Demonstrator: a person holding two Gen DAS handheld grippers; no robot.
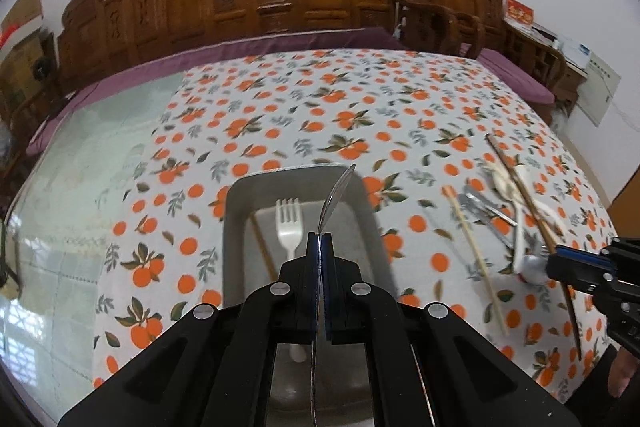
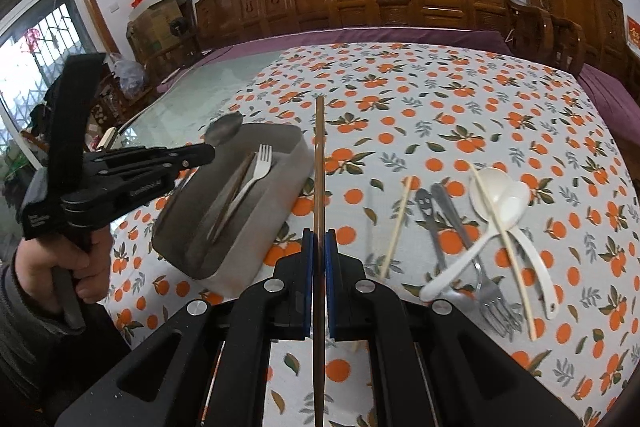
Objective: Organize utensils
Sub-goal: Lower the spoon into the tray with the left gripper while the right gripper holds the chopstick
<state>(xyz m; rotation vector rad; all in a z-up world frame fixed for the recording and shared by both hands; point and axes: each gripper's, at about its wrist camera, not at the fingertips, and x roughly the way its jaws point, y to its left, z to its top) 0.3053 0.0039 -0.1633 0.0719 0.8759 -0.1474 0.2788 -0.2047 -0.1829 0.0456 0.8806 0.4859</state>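
My left gripper (image 1: 319, 241) is shut on a metal spoon (image 1: 335, 195), held edge-on above the grey tray (image 1: 236, 227); it also shows in the right wrist view (image 2: 200, 151) with the spoon bowl (image 2: 224, 129) over the tray's far end. The tray (image 2: 280, 195) holds a white plastic fork (image 1: 289, 223) and a brown chopstick (image 1: 262, 247). My right gripper (image 2: 319, 239) is shut on a dark brown chopstick (image 2: 319, 163), held just right of the tray. It shows at the right edge of the left wrist view (image 1: 560, 259).
Loose utensils lie on the orange-print tablecloth (image 2: 440, 99) to the right: two white spoons (image 2: 504, 203), metal cutlery (image 2: 452, 227), a metal fork (image 2: 492, 303) and pale chopsticks (image 2: 396, 227). Bare glass tabletop (image 1: 80, 187) lies left. Carved wooden benches stand behind.
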